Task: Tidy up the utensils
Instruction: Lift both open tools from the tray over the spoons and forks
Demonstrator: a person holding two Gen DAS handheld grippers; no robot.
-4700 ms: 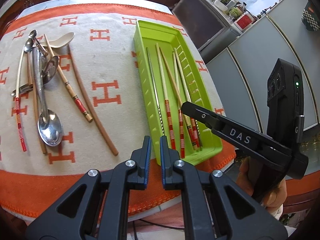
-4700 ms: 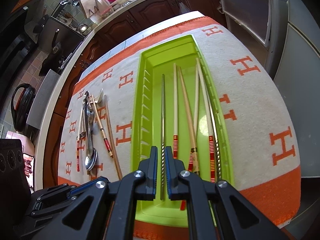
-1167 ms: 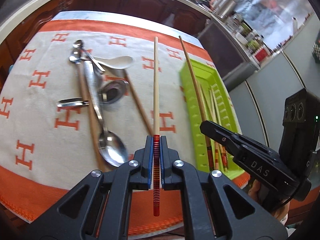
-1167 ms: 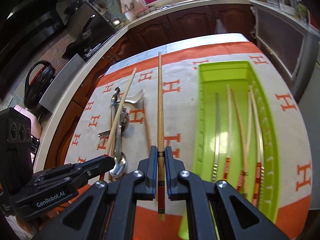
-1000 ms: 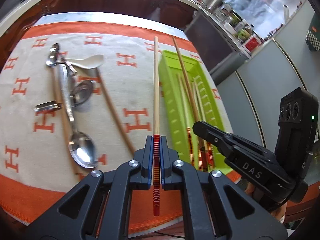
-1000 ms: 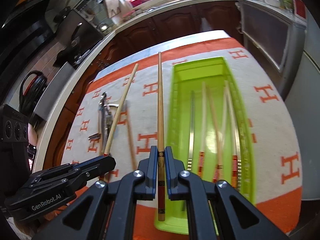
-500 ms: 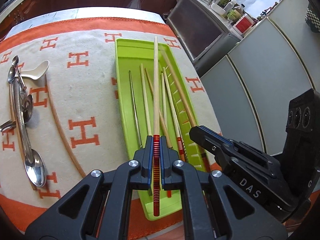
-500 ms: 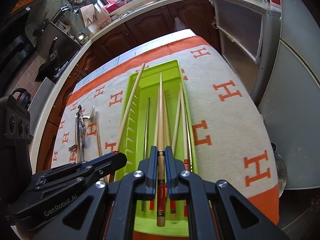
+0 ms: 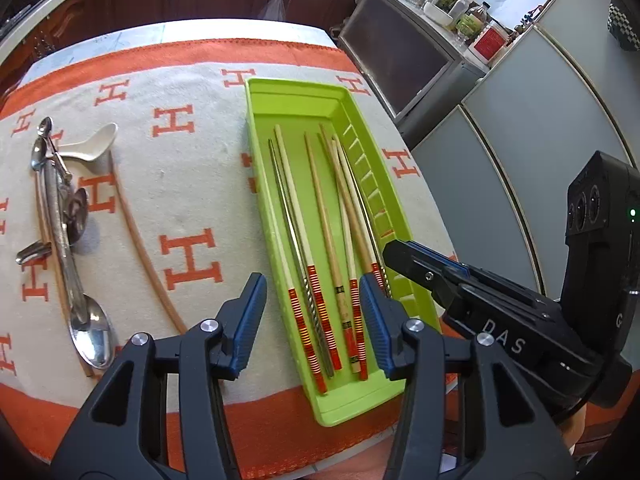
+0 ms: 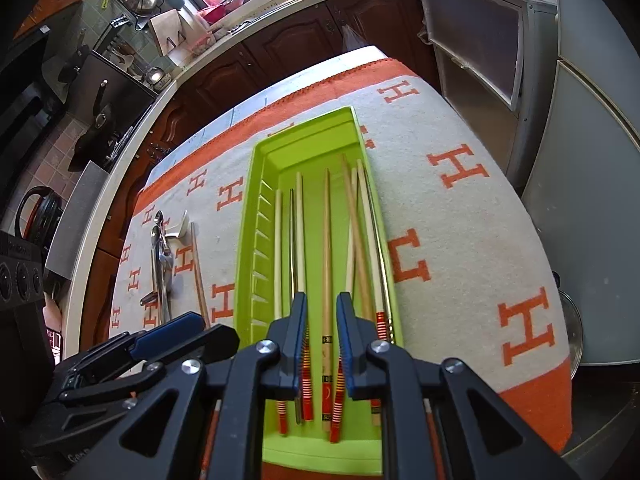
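Letting go over the green tray point(image 9: 400, 216): both hand-held grippers, left point(image 9: 312, 312) and right point(image 10: 322, 336), have just been opening, chopsticks point(image 9: 320, 216) dropped below; lift straight up.

My left wrist camera looks steeply down along my left claw point(image 9: 312, 320) from close above the near end of the green tray point(image 9: 296, 96), my right wrist camera does likewise beside it, and both share the tray and the orange-bordered cloth point(image 10: 460, 216).
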